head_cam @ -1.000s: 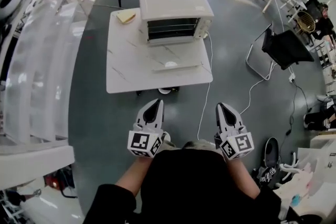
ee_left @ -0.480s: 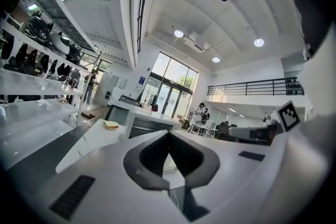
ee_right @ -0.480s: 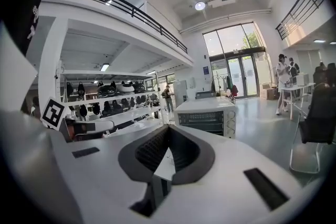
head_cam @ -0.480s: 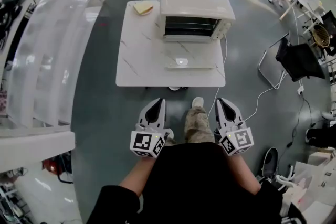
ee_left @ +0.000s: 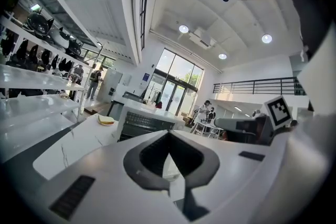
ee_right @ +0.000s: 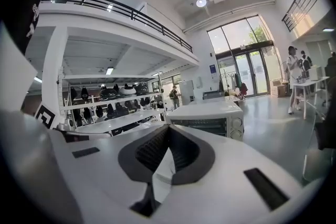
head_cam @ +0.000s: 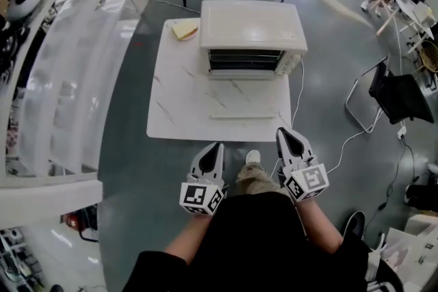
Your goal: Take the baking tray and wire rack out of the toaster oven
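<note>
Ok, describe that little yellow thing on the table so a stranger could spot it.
Find the white table on the grey floor, with the white toaster oven on it. At its far left corner, just left of the oven, lies a small flat yellow pad, maybe a sponge. It is the only coloured thing on the table.

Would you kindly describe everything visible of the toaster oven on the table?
The toaster oven is a cream-white box with a flat top, standing upright at the back of the marble-look table. Its front looks open: dark inside, with horizontal bars showing. Two round knobs sit at its front's right end, and a white cable leaves that side.
</note>
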Demonstrator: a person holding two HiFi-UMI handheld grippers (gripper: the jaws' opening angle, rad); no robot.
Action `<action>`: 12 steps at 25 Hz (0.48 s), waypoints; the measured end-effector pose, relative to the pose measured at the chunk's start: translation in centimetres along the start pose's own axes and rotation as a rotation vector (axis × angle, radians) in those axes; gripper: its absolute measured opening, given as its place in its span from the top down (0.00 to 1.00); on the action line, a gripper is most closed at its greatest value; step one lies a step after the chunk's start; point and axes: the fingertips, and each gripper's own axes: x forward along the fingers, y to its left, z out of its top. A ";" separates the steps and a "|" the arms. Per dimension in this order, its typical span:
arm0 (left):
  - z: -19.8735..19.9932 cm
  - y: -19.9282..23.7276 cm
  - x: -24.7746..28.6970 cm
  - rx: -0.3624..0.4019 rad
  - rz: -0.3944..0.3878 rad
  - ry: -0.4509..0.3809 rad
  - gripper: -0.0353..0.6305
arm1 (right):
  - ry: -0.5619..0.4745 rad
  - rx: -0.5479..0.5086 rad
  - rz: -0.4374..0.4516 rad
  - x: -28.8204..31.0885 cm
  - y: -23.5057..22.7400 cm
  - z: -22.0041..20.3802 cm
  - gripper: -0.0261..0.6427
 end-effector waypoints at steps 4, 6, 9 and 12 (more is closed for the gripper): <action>-0.4 -1.0 5.5 0.027 0.004 0.025 0.92 | 0.012 0.009 0.011 1.6 -4.2 -0.5 0.93; -0.3 -1.5 7.8 0.025 0.012 0.035 0.92 | 0.026 0.027 0.018 2.2 -6.4 -0.8 0.93; -0.8 -1.9 11.0 -0.006 0.039 0.062 0.92 | 0.055 0.046 0.034 3.3 -9.2 -1.4 0.93; -1.5 -1.9 13.2 -0.006 0.074 0.082 0.92 | 0.082 0.034 0.061 4.4 -11.1 -2.3 0.93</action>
